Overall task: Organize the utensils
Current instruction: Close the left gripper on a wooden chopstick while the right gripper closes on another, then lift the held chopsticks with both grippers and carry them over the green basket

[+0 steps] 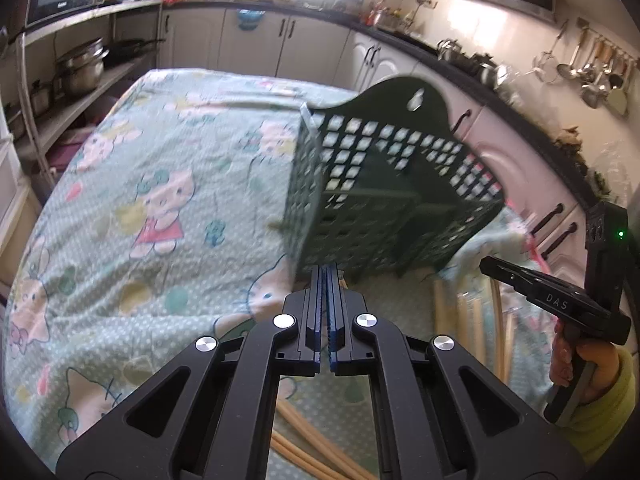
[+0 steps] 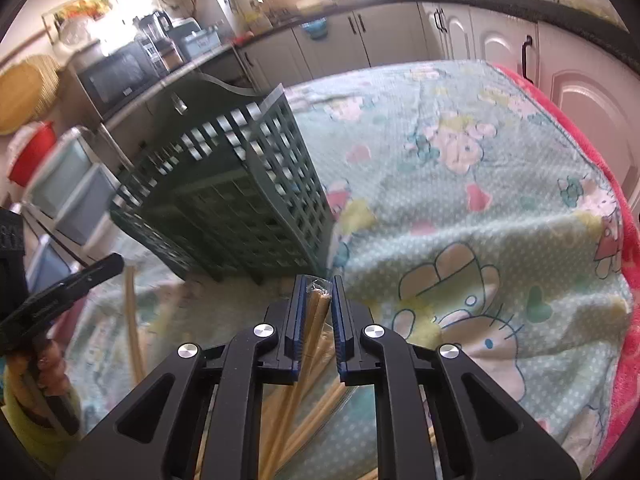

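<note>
Grippers: left gripper [image 1: 327, 280] and right gripper [image 2: 318, 292], matte black linkages, blue ribbed pads, silver round pivot screws; "DAS" lettering, green indicator light. Sleeve [image 1: 600, 412]: yellow-green.

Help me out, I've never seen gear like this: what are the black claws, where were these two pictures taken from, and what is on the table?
There is no robot here. A person holds a hand-held gripper in each hand, and a camera on each looks forward along its fingers.

The left-hand camera shows the left gripper, shut; whether it pinches anything is unclear. At the right edge you see the person's other hand.

The right-hand camera shows the right gripper, nearly closed around a plastic-wrapped pair of chopsticks.

On the cartoon-printed tablecloth stands a green basket, tilted. More chopsticks lie near it.
</note>
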`<state>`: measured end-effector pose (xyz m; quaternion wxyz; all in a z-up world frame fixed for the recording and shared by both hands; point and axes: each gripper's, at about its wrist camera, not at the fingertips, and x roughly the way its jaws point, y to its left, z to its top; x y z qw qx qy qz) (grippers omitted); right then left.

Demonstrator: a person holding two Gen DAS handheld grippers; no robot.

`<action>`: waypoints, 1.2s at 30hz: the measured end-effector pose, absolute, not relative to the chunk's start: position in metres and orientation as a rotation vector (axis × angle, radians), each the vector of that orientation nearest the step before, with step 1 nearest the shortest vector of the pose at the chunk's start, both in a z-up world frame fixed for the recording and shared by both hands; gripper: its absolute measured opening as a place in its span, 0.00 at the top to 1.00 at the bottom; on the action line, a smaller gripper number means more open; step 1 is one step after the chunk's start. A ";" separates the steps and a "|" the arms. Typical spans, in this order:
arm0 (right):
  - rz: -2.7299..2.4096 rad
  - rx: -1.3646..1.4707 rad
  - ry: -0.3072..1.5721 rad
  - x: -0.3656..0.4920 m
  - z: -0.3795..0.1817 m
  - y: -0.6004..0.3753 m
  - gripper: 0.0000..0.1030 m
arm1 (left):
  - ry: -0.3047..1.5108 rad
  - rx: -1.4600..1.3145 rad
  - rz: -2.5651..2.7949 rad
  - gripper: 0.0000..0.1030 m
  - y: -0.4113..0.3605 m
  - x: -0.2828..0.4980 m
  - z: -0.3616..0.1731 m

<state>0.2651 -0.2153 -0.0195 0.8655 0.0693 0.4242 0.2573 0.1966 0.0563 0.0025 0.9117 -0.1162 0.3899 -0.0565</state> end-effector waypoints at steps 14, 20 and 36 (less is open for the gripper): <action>0.635 0.161 0.648 0.224 0.077 -0.219 0.91 | 0.686 -0.204 -0.182 1.00 0.032 0.185 0.058; 0.659 0.151 0.554 0.216 0.109 -0.216 0.94 | 0.633 -0.195 -0.198 1.00 0.029 0.182 0.084; 0.686 0.156 0.416 0.221 0.161 -0.207 0.94 | 0.511 -0.168 -0.236 1.00 0.021 0.182 0.142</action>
